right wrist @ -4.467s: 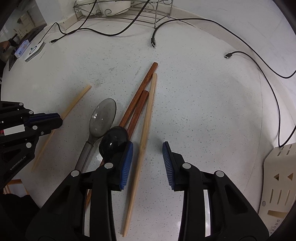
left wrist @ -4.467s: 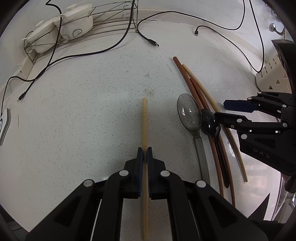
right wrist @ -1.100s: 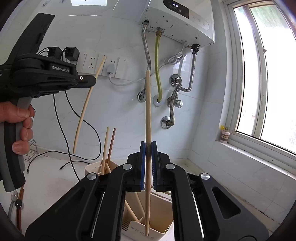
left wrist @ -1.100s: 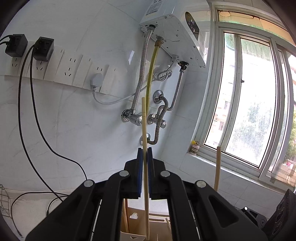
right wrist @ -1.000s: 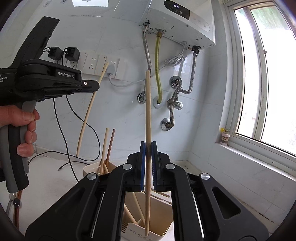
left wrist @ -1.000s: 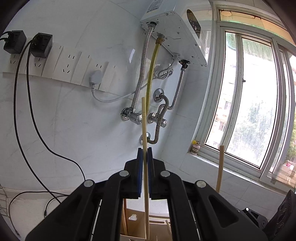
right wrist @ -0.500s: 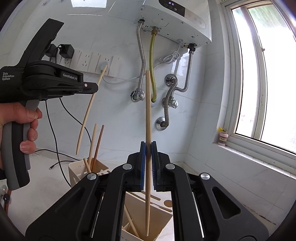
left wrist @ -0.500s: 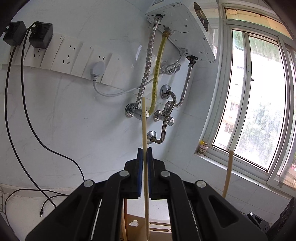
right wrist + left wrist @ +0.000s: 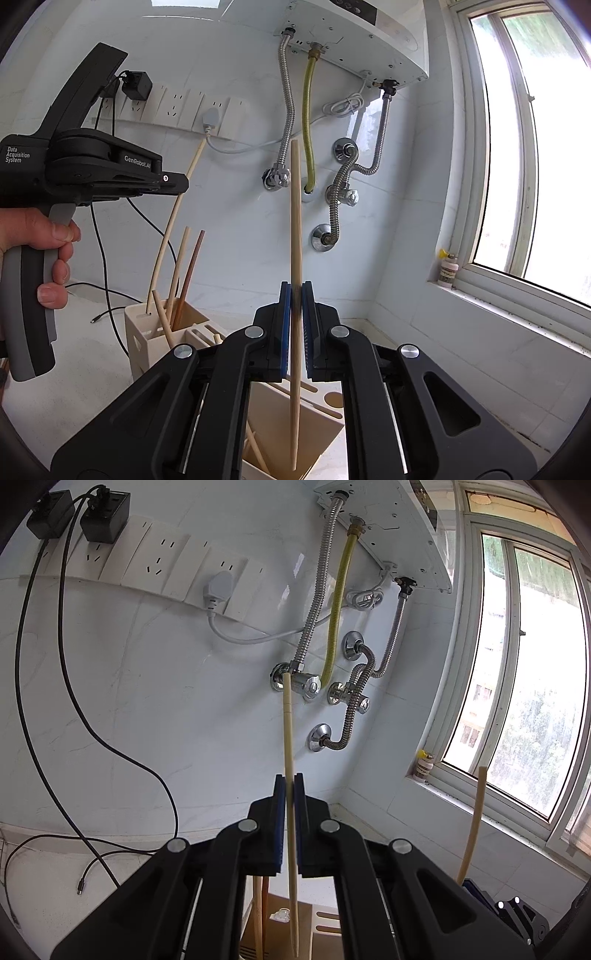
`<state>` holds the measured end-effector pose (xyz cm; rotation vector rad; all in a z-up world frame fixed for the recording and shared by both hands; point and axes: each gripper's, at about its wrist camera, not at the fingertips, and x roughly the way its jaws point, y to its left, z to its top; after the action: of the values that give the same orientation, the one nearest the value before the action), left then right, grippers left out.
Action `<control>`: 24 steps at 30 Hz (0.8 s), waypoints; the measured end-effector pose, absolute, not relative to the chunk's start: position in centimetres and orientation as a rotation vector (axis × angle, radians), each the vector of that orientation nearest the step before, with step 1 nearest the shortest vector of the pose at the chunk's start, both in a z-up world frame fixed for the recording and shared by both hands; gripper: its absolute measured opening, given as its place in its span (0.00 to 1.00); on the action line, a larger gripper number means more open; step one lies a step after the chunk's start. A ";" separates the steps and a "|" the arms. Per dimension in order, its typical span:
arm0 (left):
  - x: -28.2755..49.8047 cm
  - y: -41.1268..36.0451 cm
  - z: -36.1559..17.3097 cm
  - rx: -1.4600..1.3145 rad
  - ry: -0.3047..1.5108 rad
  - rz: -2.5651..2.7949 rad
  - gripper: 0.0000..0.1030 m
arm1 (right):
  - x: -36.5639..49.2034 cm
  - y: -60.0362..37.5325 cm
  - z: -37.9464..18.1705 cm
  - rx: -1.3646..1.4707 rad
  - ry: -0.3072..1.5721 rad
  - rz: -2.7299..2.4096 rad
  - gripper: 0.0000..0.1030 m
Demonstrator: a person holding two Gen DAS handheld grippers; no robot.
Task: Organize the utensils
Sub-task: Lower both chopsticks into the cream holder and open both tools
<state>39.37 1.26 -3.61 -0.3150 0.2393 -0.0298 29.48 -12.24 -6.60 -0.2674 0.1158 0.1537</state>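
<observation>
Right wrist alone shows the left gripper [image 9: 181, 184] clamping its chopstick [image 9: 173, 221].

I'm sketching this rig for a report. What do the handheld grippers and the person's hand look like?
Both grippers, the left gripper and right gripper, are matte black with silver pivot screws and blue ridged pads on the fingers. The left shows white "GenRobot.AI" and "Data Acquisition System" lettering and a grey grip, wrapped by a bare left hand.

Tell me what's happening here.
A person is sorting utensils into a cream plastic utensil holder. Each hand-held gripper is shut on one chopstick held upright: the left hand-held gripper on a pale bamboo chopstick, the right hand-held gripper on a light wooden chopstick whose lower tip hangs over an open compartment. Several chopsticks already stand inside.
</observation>
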 end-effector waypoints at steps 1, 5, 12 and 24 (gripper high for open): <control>39.5 1.3 -3.8 -0.316 0.247 -0.023 0.04 | 29.5 -12.3 -6.6 -0.268 0.117 0.154 0.06; 40.1 1.5 -4.4 -0.309 0.267 -0.009 0.04 | 29.7 -12.4 -6.9 -0.269 0.125 0.163 0.06; 40.0 1.5 -5.2 -0.342 0.270 0.000 0.04 | 29.9 -12.2 -7.2 -0.266 0.131 0.171 0.06; 39.7 1.6 -6.6 -0.369 0.298 0.007 0.04 | 30.5 -12.3 -7.6 -0.255 0.146 0.176 0.06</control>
<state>39.71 1.61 -6.63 -0.3687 0.2981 0.0073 30.52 -12.33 -7.55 -0.2547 0.1456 0.1757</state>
